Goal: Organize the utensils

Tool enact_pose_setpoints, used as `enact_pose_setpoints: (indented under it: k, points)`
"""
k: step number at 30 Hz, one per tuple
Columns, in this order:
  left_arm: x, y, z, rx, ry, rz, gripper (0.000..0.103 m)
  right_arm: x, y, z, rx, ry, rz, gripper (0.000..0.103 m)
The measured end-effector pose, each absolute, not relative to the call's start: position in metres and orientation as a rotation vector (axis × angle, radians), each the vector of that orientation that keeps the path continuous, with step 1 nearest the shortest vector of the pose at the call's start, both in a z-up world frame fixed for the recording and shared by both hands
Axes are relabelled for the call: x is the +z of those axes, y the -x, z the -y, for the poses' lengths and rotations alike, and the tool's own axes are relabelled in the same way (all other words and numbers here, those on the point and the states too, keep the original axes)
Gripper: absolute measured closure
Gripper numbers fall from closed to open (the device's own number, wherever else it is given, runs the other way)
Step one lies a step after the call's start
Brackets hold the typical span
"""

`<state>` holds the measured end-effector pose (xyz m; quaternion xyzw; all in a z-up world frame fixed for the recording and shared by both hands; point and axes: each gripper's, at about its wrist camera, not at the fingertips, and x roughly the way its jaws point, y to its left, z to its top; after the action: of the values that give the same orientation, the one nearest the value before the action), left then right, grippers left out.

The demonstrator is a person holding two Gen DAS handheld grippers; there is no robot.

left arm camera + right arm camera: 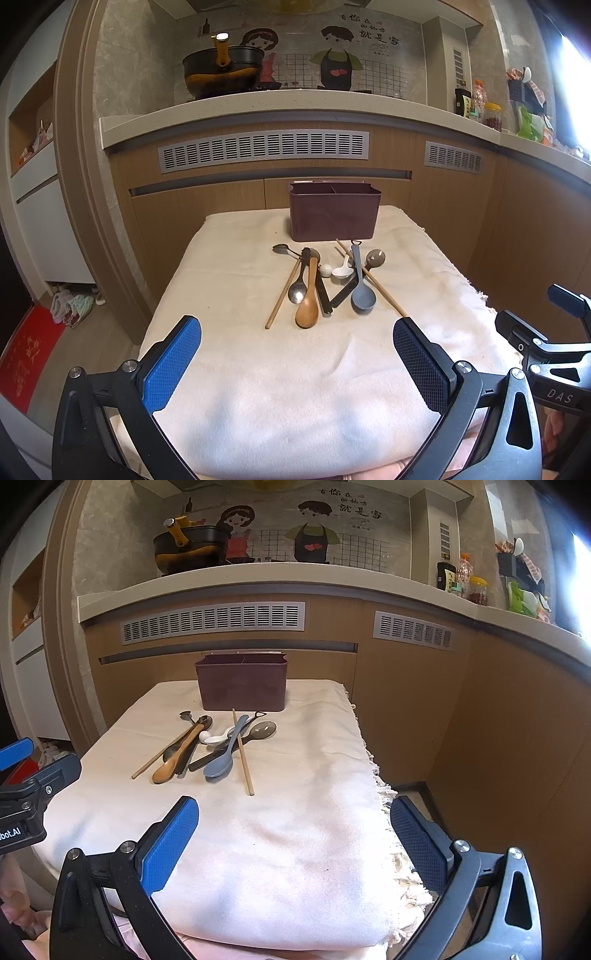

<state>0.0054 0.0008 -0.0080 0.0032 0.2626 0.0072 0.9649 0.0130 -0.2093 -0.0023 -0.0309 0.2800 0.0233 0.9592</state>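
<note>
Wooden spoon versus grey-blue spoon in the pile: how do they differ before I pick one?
The wooden spoon is tan wood, while the grey-blue spoon looks like plastic. The wooden spoon sits left in the pile, against the black utensils; the grey-blue spoon sits right, beside a chopstick. The grey-blue spoon's handle reaches nearer the brown caddy. Both lie flat on the cloth, bowls toward the grippers, handles toward the caddy.

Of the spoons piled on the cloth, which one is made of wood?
The tan wooden spoon on the left of the pile, bowl toward the camera. The others are grey-blue plastic, white ceramic, metal or brownish translucent.
</note>
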Motion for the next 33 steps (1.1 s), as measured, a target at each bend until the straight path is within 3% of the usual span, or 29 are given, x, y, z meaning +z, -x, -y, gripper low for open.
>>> enact_pose_setpoints:
  k: [33]
  points:
    - [-0.0138, 0.0007, 0.0016, 0.018, -0.010, -0.543, 0.000, -0.0027, -0.0128, 0.2092, 0.077, 0.056, -0.567, 0.000]
